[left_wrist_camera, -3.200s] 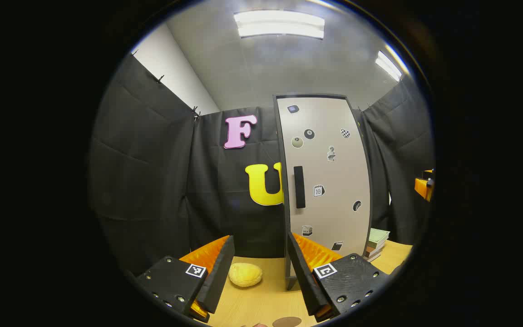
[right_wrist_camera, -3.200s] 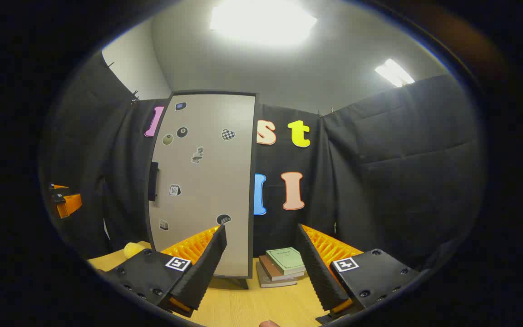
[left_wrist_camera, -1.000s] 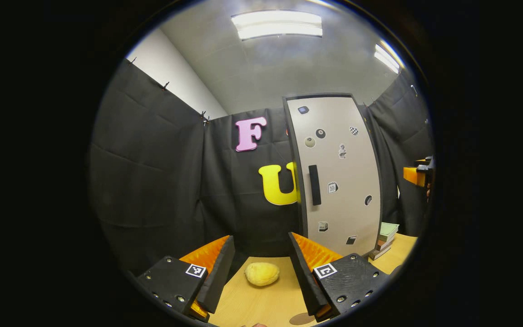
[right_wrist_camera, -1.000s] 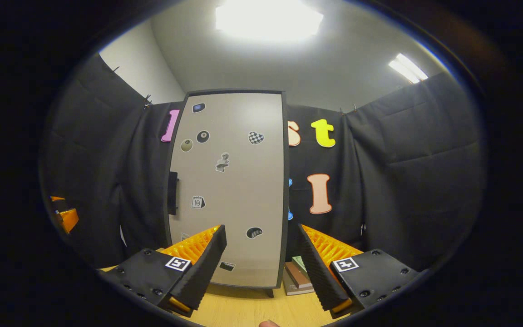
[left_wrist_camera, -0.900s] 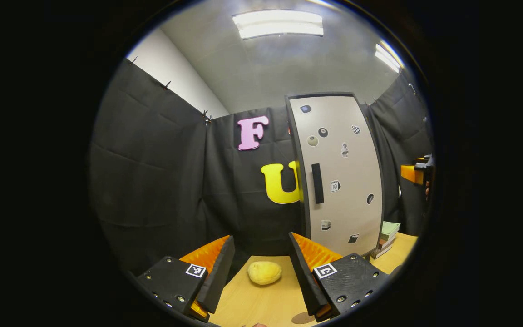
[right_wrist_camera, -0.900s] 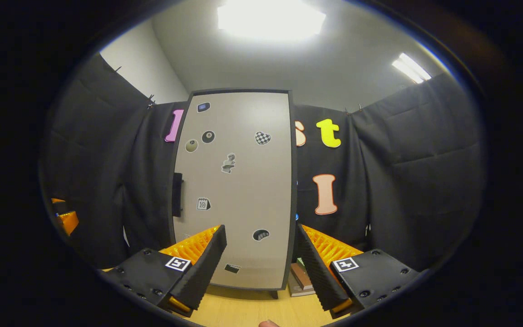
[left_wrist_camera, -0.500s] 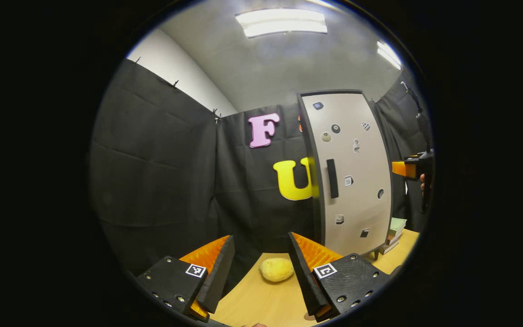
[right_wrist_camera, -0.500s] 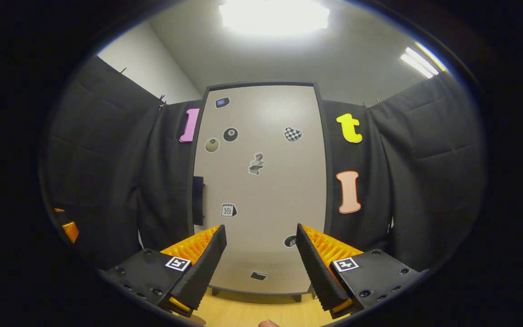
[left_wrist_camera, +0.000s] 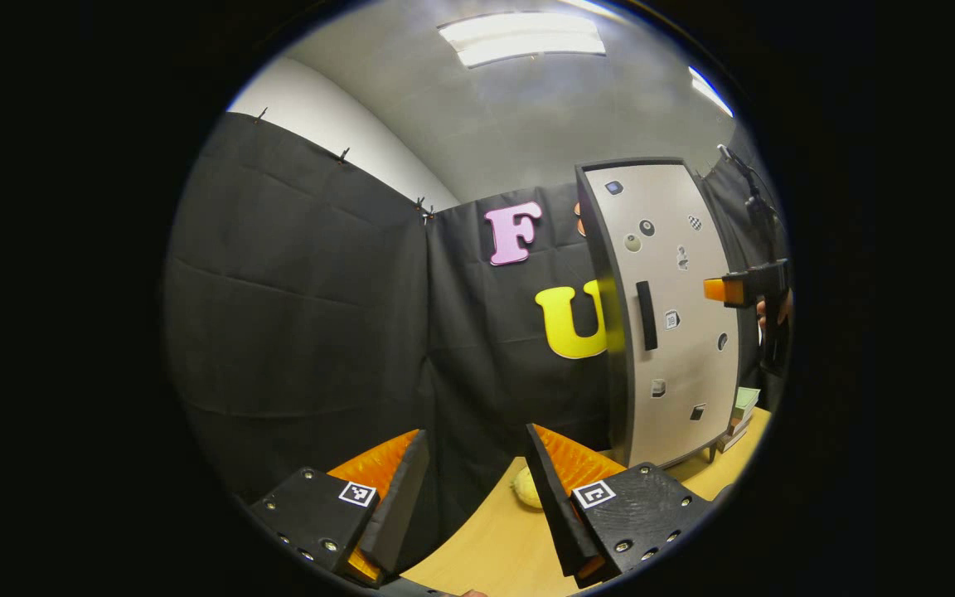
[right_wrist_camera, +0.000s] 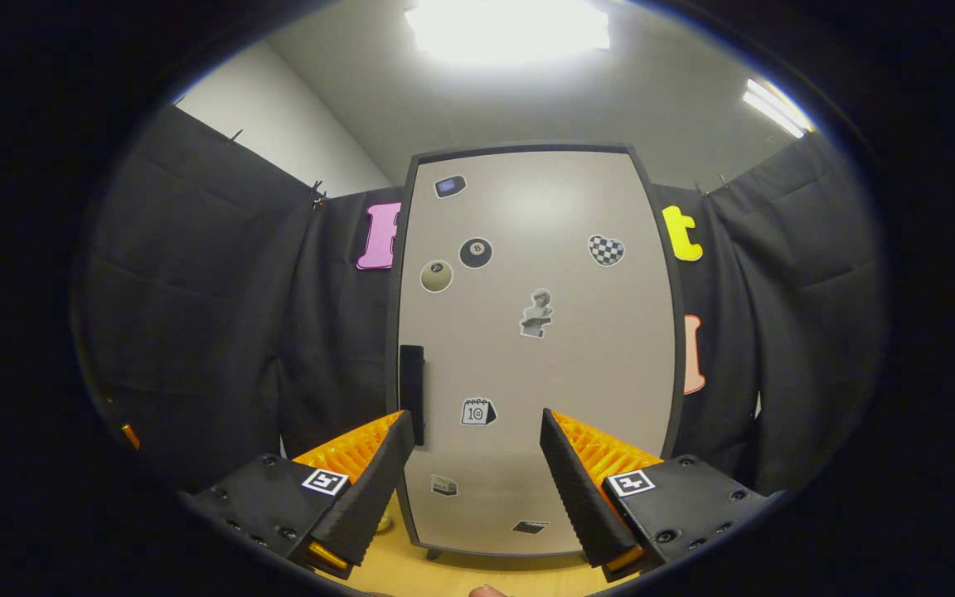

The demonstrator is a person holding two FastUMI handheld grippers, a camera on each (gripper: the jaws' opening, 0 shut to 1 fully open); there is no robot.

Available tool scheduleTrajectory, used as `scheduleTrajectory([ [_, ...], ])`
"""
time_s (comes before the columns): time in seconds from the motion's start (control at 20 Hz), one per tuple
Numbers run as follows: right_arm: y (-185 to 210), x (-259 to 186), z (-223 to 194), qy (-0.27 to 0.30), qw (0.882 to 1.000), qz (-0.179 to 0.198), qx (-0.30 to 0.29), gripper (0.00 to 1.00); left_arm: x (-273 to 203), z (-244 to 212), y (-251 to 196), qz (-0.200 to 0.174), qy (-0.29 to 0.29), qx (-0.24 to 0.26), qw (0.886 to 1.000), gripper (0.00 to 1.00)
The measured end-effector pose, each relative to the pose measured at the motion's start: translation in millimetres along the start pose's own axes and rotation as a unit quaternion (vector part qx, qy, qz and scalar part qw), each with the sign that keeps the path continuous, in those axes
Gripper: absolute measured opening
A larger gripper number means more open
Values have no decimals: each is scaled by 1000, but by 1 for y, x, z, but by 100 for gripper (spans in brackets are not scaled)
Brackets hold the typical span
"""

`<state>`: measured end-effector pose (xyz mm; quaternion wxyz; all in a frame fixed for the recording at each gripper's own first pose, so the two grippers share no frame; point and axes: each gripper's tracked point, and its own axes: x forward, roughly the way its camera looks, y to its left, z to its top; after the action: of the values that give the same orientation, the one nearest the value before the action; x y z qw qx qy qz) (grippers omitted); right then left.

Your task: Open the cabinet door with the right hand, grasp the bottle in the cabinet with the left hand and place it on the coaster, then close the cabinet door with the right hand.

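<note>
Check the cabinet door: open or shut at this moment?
Shut. The cabinet door sits flush inside its dark frame with no interior showing, and the right gripper, jaws apart, is short of the handle.

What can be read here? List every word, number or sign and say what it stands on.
"8": on the black ball sticker, stuck to the cabinet door.
"10": on the calendar sticker, on the same door.
The small stickers low on the door are too blurred to read.
</note>
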<state>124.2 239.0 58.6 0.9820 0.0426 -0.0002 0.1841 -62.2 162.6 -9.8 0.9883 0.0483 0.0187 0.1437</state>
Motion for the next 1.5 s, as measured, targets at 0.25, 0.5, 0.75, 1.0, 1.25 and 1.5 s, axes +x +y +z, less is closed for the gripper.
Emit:
scheduleTrajectory([
  [0.25,24,30,-3,5,1000,14,0,98,-5,-5,29,24,1,5,1000,68],
  [0.5,41,63,-4,7,1000,22,-2,98,-8,-10,53,45,7,13,999,68],
  [0.75,57,99,-14,28,999,18,-3,98,-10,-18,68,61,14,13,998,68],
  [1.0,62,133,-40,72,997,-6,-7,94,-13,-25,83,76,22,9,997,68],
  [1.25,69,157,-53,98,995,-10,15,69,-24,-33,104,92,27,5,995,68],
  [1.5,69,161,-53,106,994,-24,7,34,-24,-39,105,91,32,-15,995,66],
])
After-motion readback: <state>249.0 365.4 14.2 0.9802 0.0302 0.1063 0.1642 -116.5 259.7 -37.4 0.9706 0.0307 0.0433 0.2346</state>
